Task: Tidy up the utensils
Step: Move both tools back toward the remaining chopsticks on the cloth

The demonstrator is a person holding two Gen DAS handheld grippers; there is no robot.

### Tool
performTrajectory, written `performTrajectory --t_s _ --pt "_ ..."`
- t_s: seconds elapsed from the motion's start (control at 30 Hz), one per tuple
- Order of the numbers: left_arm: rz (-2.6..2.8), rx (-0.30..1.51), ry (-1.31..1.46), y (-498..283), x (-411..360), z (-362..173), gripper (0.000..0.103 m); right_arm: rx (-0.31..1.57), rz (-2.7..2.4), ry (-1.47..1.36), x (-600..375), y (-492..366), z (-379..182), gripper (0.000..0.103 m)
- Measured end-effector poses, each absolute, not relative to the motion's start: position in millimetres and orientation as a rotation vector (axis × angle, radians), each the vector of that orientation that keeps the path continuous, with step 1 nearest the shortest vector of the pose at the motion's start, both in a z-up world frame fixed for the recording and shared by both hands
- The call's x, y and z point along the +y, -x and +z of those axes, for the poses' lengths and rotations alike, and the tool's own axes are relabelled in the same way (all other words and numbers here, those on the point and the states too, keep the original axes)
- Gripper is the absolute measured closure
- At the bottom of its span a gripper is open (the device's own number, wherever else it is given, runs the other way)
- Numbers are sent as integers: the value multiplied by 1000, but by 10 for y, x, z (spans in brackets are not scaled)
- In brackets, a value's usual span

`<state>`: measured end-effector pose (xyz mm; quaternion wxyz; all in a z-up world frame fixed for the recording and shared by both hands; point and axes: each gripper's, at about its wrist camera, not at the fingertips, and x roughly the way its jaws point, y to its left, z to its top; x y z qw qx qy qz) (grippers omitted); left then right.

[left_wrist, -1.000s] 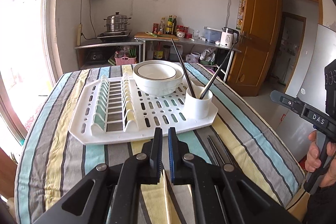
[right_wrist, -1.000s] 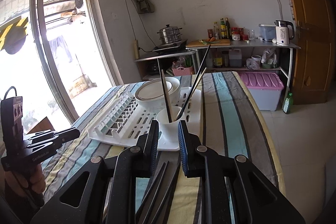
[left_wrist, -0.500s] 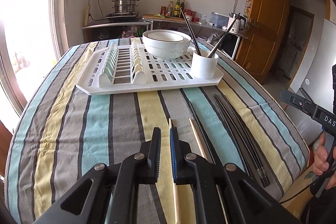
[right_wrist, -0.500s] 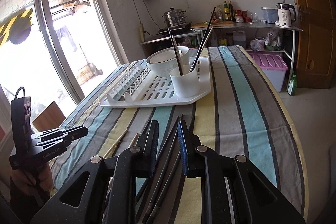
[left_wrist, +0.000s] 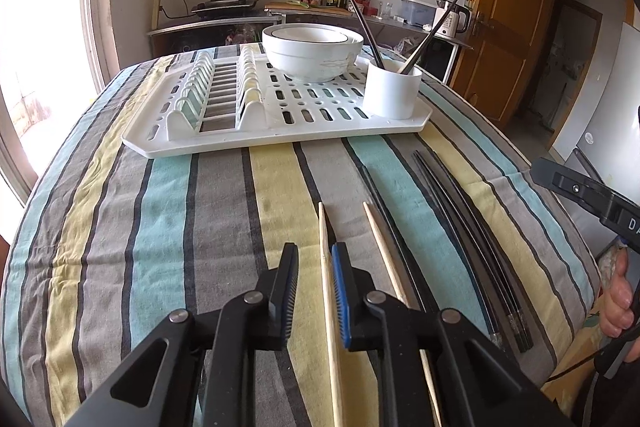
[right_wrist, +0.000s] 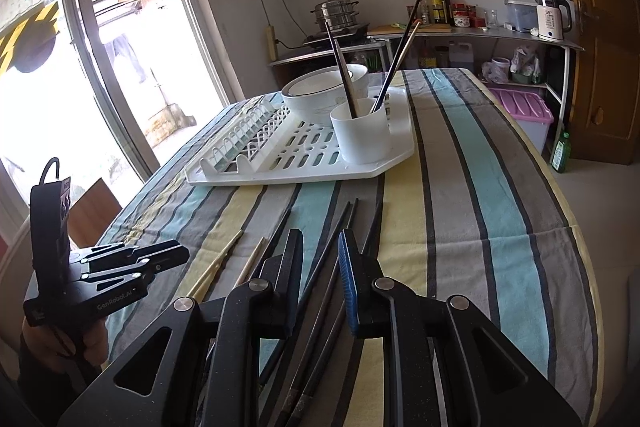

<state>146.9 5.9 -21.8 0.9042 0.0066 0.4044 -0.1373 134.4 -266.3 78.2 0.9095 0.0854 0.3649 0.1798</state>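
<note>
Left claw (left_wrist: 315, 269) opening around wooden chopstick (left_wrist: 327, 291); right claw (right_wrist: 320, 259) open over black chopsticks (right_wrist: 320, 307).

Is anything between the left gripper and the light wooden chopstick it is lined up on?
Nothing visible. The left gripper has its jaws opening, and the wooden chopstick already lies between them on the striped cloth. No pad presses on it yet.

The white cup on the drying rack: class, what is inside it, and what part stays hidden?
Dark chopsticks stand in the white cup, leaning apart above its rim. Their lower ends and the cup's bottom are covered by its wall.
</note>
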Motion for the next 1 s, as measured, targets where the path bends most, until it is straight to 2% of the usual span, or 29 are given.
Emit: performTrajectory --t_s 0.6,0.8,0.9,1.0 --pt "-299 933 -51 -1830 -103 -479 86 884 415 -131 -2262 -1654 501 84" --pt "-298 915 -58 -1827 -107 -492 86 897 456 -114 -2084 -1684 493 84" --pt "-292 908 -71 -1834 -113 -493 88 909 457 -109 -2031 -1720 460 84" --pt "-278 902 -82 -1844 -108 -498 94 921 440 -99 -2016 -1772 433 84"
